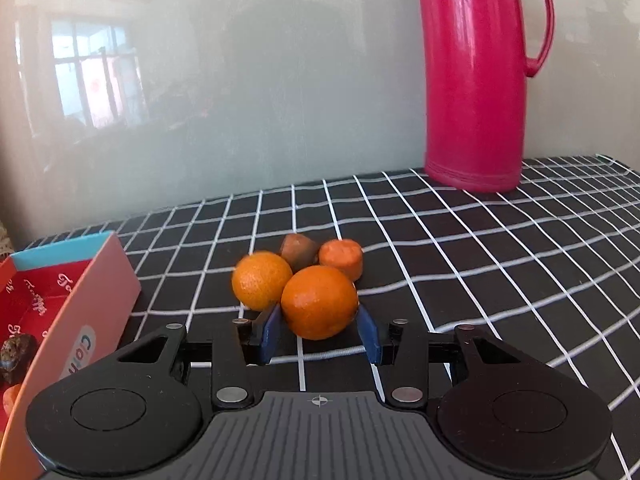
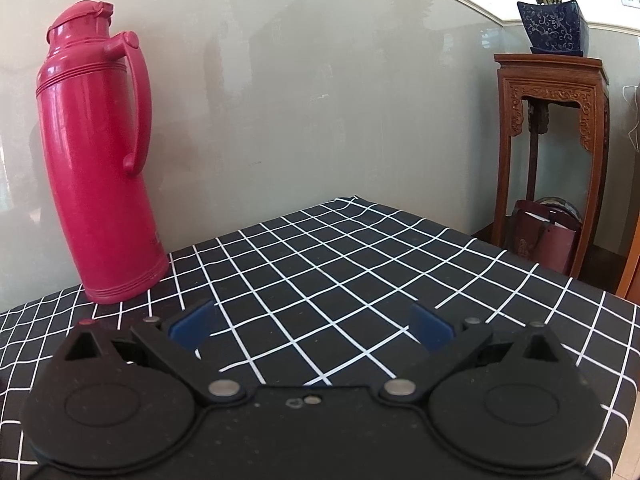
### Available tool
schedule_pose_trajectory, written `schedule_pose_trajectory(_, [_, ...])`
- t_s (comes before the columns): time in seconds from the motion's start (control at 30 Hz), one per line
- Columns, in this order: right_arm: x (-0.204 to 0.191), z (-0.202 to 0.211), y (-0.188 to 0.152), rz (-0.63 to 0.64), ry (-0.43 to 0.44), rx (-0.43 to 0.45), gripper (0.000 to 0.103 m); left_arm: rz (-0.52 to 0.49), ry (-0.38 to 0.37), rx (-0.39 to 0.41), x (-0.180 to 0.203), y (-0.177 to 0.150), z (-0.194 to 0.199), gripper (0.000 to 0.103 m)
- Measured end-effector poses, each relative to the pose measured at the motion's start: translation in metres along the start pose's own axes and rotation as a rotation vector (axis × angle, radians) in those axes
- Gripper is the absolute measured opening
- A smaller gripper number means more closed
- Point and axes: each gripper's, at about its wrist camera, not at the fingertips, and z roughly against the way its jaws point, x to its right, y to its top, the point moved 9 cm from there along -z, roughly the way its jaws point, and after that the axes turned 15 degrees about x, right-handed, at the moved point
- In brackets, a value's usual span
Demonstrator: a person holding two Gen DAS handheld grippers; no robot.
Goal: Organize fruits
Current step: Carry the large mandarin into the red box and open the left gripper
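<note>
In the left wrist view my left gripper (image 1: 320, 322) has its blue fingers (image 1: 270, 330) on either side of an orange (image 1: 319, 302), touching it and closed on it. A second orange (image 1: 262, 280) lies just left of it on the black checked cloth (image 1: 480, 264). Behind them lie a brown fruit (image 1: 298, 251) and an orange carrot-like chunk (image 1: 342, 258). A red and pink box (image 1: 76, 320) stands open at the left with a dark fruit (image 1: 16, 354) inside. My right gripper (image 2: 312, 322) is open and empty over the cloth (image 2: 320, 272).
A tall pink thermos (image 1: 476, 76) stands at the back of the table against the pale wall; it also shows in the right wrist view (image 2: 96, 160). A carved wooden stand (image 2: 548, 152) with a blue plant pot (image 2: 554, 28) stands beyond the table's right edge.
</note>
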Motion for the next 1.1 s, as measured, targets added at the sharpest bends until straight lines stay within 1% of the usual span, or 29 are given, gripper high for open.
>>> schedule_pose_trajectory(0.07, [0.001, -0.001, -0.001, 0.0, -0.002, -0.003, 0.103, -0.001, 0.009, 0.01, 0.0, 0.003, -0.004, 0.043])
schedule_pose_trajectory(0.33, [0.0, -0.003, -0.003, 0.007, 0.006, -0.014, 0.103, -0.016, 0.0, 0.004, 0.005, 0.006, -0.02, 0.043])
schedule_pose_trajectory(0.4, [0.0, -0.005, -0.003, 0.005, 0.006, -0.021, 0.103, -0.041, -0.005, -0.005, 0.009, 0.005, -0.023, 0.051])
schedule_pose_trajectory(0.43, [0.001, -0.005, -0.004, 0.003, 0.007, -0.024, 0.103, -0.052, -0.019, -0.009, 0.012, 0.005, -0.023, 0.059])
schedule_pose_trajectory(0.47, [0.001, -0.005, -0.005, 0.002, 0.007, -0.026, 0.103, -0.063, -0.021, -0.012, 0.014, 0.004, -0.024, 0.059])
schedule_pose_trajectory(0.6, [0.003, -0.005, -0.004, -0.002, 0.004, -0.026, 0.103, -0.051, -0.005, -0.002, 0.011, 0.006, -0.022, 0.058])
schedule_pose_trajectory(0.63, [0.003, -0.005, -0.004, -0.003, 0.003, -0.027, 0.103, -0.041, 0.002, 0.003, 0.009, 0.007, -0.021, 0.046])
schedule_pose_trajectory(0.67, [0.003, -0.004, -0.004, -0.004, 0.003, -0.027, 0.103, -0.031, 0.01, 0.004, 0.007, 0.006, -0.021, 0.043])
schedule_pose_trajectory(0.77, [0.001, -0.004, -0.005, -0.002, 0.007, -0.027, 0.103, -0.002, 0.006, 0.014, 0.003, 0.007, -0.02, 0.043])
schedule_pose_trajectory(0.93, [-0.003, -0.003, -0.005, -0.015, 0.017, -0.032, 0.103, -0.003, -0.01, 0.013, 0.002, 0.005, -0.011, 0.043])
schedule_pose_trajectory(1.0, [-0.007, -0.002, -0.004, -0.02, 0.03, -0.034, 0.103, 0.002, -0.021, 0.02, 0.003, 0.006, 0.0, 0.043])
schedule_pose_trajectory(1.1, [-0.016, 0.0, -0.005, -0.022, 0.057, -0.044, 0.103, -0.014, -0.03, 0.06, 0.003, 0.014, 0.022, 0.043])
